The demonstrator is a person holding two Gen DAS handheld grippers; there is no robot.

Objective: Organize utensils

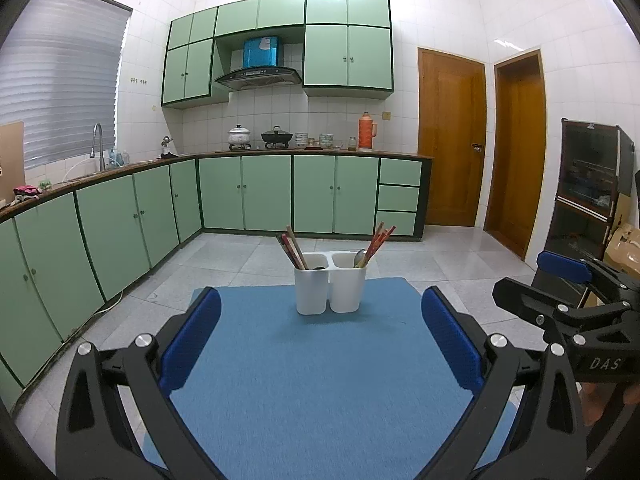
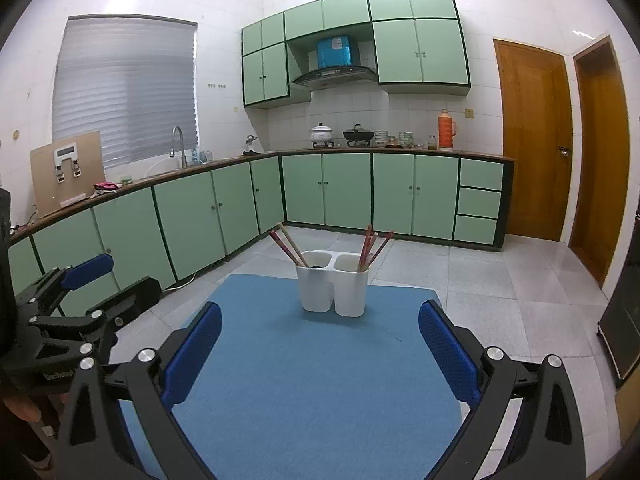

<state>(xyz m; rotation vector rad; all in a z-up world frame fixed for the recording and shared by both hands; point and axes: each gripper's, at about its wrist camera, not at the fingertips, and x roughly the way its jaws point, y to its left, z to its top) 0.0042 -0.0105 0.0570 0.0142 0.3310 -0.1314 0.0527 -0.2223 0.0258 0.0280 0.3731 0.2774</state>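
Note:
A white two-cup utensil holder (image 1: 330,289) (image 2: 333,288) stands at the far end of a blue mat (image 1: 304,380) (image 2: 304,376). Its left cup holds chopsticks (image 1: 294,249) (image 2: 289,246) and a dark item. Its right cup holds red chopsticks (image 1: 378,242) (image 2: 372,246) and a metal spoon (image 1: 359,258). My left gripper (image 1: 320,340) is open and empty above the near mat, well short of the holder. My right gripper (image 2: 320,344) is open and empty beside it. Each gripper also shows in the other's view: the right one (image 1: 540,284) and the left one (image 2: 116,280).
The mat lies on a small table over a tiled floor. Green kitchen cabinets (image 1: 248,192) run along the left and far walls. Two wooden doors (image 1: 452,140) stand at the right, and a dark cabinet (image 1: 592,184) is at the far right.

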